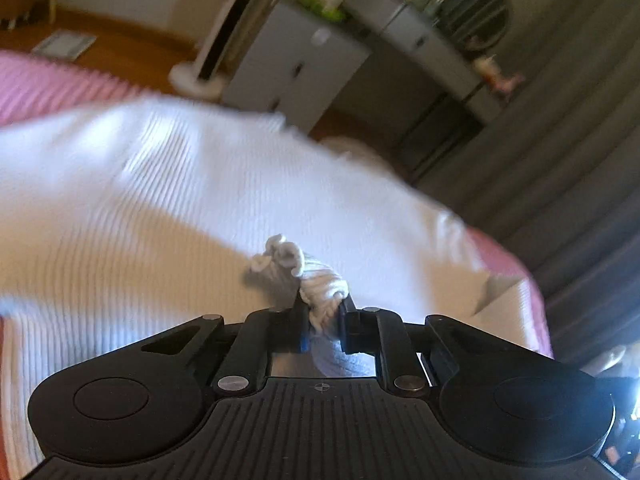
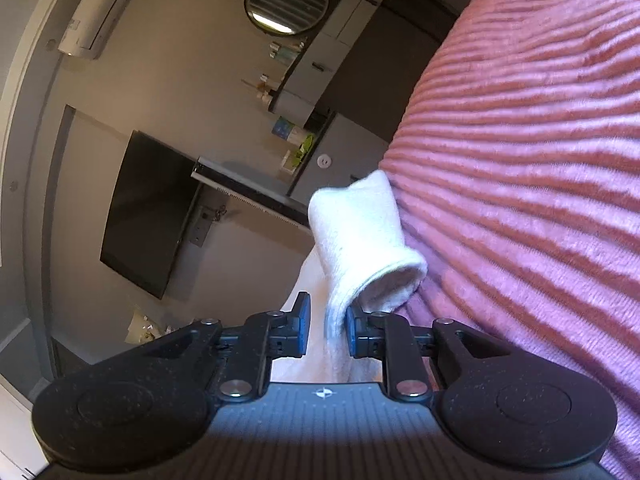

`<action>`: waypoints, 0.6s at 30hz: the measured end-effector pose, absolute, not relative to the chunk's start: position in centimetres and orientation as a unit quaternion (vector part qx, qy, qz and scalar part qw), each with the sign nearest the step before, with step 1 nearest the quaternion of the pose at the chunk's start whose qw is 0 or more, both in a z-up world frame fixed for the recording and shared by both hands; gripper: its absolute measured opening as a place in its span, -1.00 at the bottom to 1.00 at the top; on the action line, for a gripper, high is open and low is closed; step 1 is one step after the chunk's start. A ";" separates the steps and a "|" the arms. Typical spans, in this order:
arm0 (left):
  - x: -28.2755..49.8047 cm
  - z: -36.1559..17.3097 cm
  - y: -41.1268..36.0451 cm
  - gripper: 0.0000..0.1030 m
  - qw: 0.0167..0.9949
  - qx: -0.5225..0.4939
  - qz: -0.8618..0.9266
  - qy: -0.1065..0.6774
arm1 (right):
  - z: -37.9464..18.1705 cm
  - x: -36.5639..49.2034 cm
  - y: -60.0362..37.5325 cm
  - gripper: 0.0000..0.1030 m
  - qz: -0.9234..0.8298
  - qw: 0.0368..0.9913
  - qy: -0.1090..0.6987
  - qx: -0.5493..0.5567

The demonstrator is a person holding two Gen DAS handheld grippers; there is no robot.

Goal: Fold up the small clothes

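Note:
In the left wrist view a white ribbed garment point(image 1: 200, 184) spreads across the pink ribbed blanket point(image 1: 44, 88). My left gripper point(image 1: 322, 312) is shut on a bunched edge of the white garment point(image 1: 320, 288). The view is blurred by motion. In the right wrist view my right gripper point(image 2: 328, 320) holds a white sleeve-like cuff point(image 2: 360, 232) of the garment between its blue pads point(image 2: 305, 320). The jaws stand a little apart with cloth between them. The cuff's open end points to the right, against the pink blanket point(image 2: 520, 180).
Behind the bed are a grey cabinet point(image 1: 296, 68) with small items on top, a round vent point(image 2: 286, 0), a black wall TV point(image 2: 148, 212), an air conditioner point(image 2: 100, 12) and a wooden floor point(image 1: 120, 48).

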State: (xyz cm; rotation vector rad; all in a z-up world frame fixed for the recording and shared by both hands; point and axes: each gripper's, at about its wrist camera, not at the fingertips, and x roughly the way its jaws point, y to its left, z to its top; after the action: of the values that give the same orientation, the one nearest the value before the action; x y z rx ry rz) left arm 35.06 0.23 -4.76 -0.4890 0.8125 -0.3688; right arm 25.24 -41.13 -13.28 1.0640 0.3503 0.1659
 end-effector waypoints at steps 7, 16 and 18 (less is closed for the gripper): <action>32.7 1.8 3.3 -0.72 0.914 -0.227 -0.152 0.300 | -13.2 25.2 -41.2 -0.64 0.079 0.845 0.165 0.503; 32.7 -1.1 4.6 -0.71 0.916 -0.188 -0.074 0.346 | -12.6 25.2 -40.4 -0.64 0.090 0.853 0.172 0.485; 32.9 -1.7 4.5 -0.71 0.912 -0.198 -0.072 0.353 | -12.4 25.1 -40.5 -0.64 0.095 0.852 0.165 0.487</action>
State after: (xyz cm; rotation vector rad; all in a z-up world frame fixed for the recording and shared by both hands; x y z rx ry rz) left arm 32.92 4.55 -1.73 -0.4082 0.7276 -0.1493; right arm 25.12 -40.48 -12.36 1.0246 0.3481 0.1990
